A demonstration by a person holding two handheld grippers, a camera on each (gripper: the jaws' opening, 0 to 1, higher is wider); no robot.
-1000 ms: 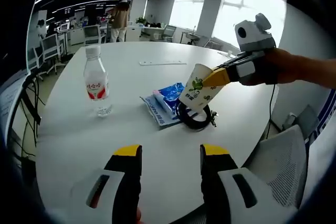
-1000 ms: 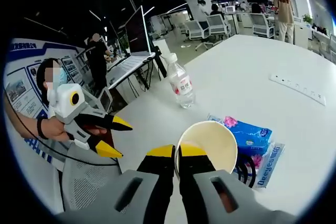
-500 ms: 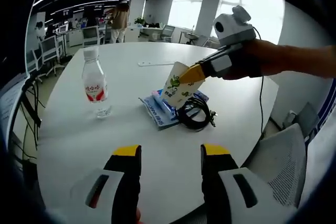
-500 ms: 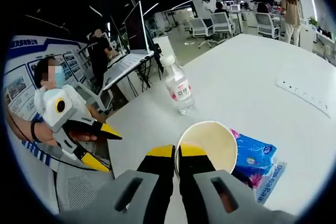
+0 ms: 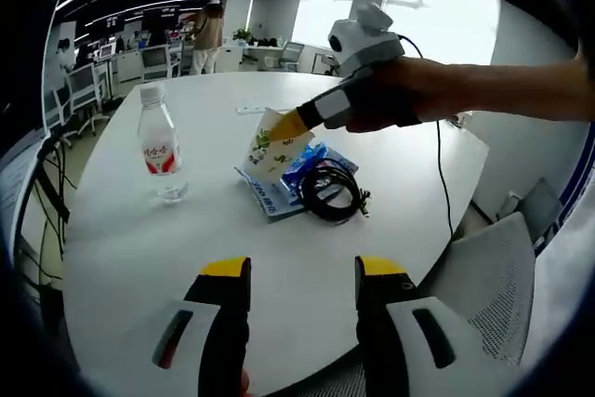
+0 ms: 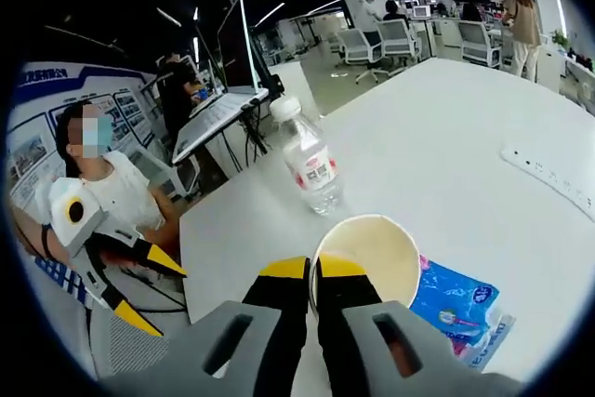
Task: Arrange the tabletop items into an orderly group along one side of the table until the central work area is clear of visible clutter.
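A white paper cup [image 5: 271, 142] with green print hangs tilted above the table, and my right gripper [image 6: 311, 270] is shut on its rim [image 6: 321, 246]. In the left gripper view that gripper [image 5: 299, 122] reaches in from the right, holding the cup over the left end of a blue packet [image 5: 312, 160]. A clear water bottle [image 5: 157, 147] with a red label stands upright to the cup's left, and shows as a bottle [image 6: 310, 165] beyond the cup. A black cable coil [image 5: 331, 194] lies beside the packet. My left gripper [image 5: 302, 271] is open, holding nothing, near the table's front edge.
A white power strip [image 6: 550, 179] lies farther across the round white table [image 5: 139, 248]. A printed sheet [image 5: 265, 198] sits under the packet [image 6: 457, 304]. My left gripper [image 6: 152, 292] appears off the table edge near a person's hand. A mesh chair [image 5: 483, 285] stands close by.
My right gripper has carried the cup across the packet and cable toward the water bottle. The left gripper has stayed open in place.
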